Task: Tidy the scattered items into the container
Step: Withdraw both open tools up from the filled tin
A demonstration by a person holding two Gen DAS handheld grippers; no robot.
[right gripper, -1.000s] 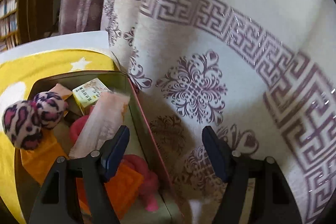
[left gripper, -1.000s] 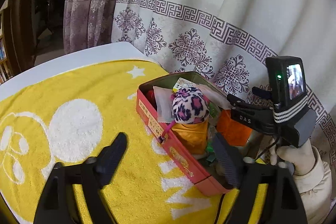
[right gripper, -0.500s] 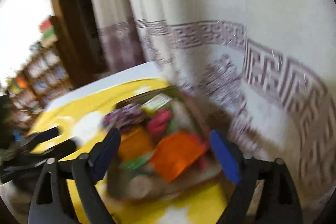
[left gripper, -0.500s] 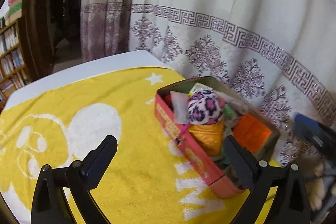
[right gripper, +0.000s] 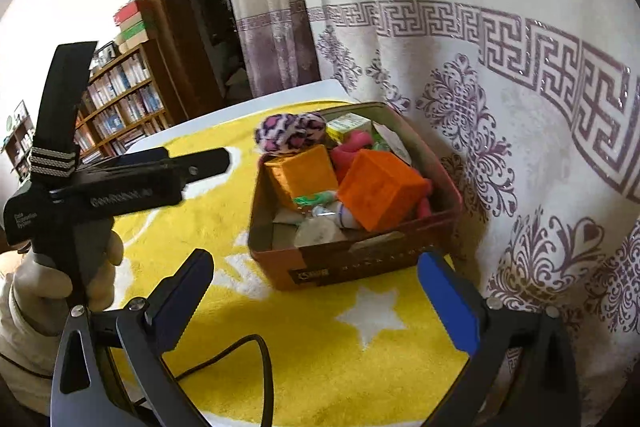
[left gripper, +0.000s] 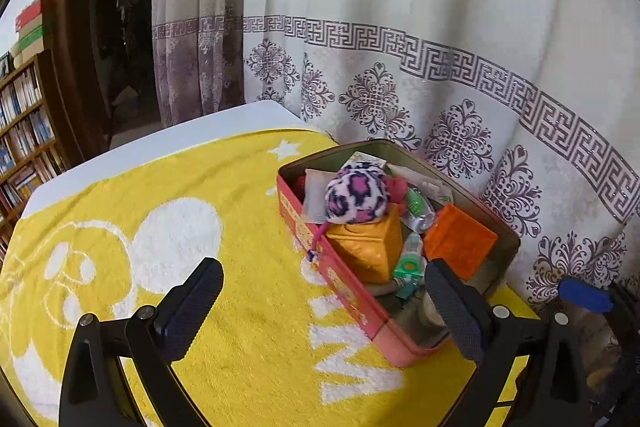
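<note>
**Both grippers open, the box is full**

On the far left of the right wrist view, a gloved hand (right gripper: 60, 283) holds the black handle of the left gripper (right gripper: 132, 179). Behind it stands a bookshelf (right gripper: 120, 111) full of books, with a few boxes stacked on top.

A yellow towel (left gripper: 224, 211) with white shapes and stars covers the table. It lies flat under both grippers.

The left gripper (left gripper: 324, 311) hangs over the towel. Its jaws have just opened a bit more and now stand wide apart. Nothing is between them but the towel and the near corner of the box. The pads press on nothing.

Next comes the red box (left gripper: 340, 291), near the right end of the towel, close to the curtain. It is packed with things. A fuzzy pink and black spotted toy (left gripper: 356, 195) sits on top at the far end. Under it is a yellow-orange block (left gripper: 368, 247). Beside that is a bright orange block (right gripper: 380, 191), tilted. A pink toy (right gripper: 352, 147) and a small yellow-green carton (right gripper: 348, 125) lie toward the back. Some small white and green packets fill the gaps.

The right gripper (right gripper: 316, 307) points at the short end of the box from a little way off. Its jaws have just been opening and now stand wide, holding nothing.

On the right hangs a white curtain (left gripper: 440, 27) with purple patterns.
</note>
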